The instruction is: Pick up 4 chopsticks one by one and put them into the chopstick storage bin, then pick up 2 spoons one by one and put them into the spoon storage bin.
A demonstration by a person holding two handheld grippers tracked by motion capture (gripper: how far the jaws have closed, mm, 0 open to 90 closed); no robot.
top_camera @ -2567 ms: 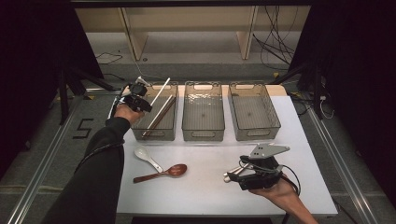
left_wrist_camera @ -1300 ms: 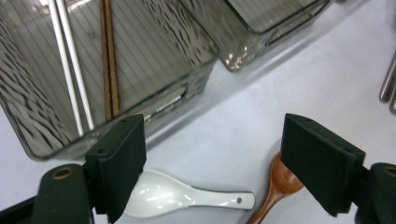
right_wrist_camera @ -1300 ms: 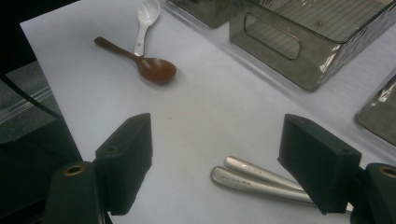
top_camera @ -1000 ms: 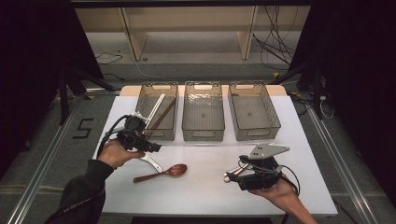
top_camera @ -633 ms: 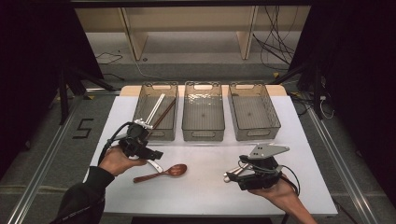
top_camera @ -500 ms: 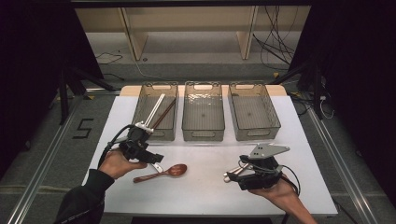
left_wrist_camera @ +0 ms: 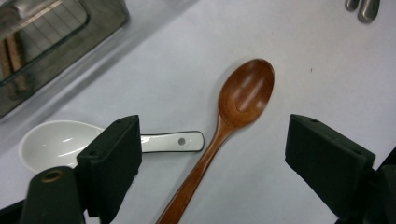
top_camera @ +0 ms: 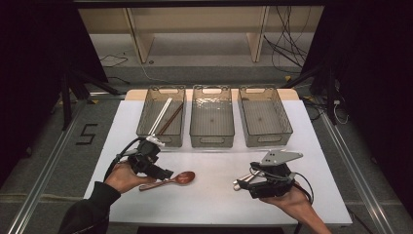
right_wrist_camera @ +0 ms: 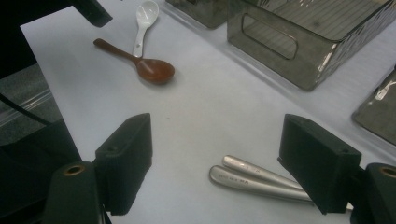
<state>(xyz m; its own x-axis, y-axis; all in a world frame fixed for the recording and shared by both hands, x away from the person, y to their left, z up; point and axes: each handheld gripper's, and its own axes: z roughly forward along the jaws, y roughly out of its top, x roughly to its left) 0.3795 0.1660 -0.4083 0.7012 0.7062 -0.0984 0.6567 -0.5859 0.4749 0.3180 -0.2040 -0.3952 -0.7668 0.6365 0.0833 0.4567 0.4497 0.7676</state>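
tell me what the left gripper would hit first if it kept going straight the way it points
Most likely the wooden spoon: its handle lies between the open jaws of the left gripper, with the white spoon off beside one jaw. How much gap is left above the table is hard to judge.

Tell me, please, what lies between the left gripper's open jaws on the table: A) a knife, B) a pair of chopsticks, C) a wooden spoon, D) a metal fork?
C: in the left gripper view the brown wooden spoon lies between the open jaws of the left gripper, untouched, beside a white ceramic spoon.
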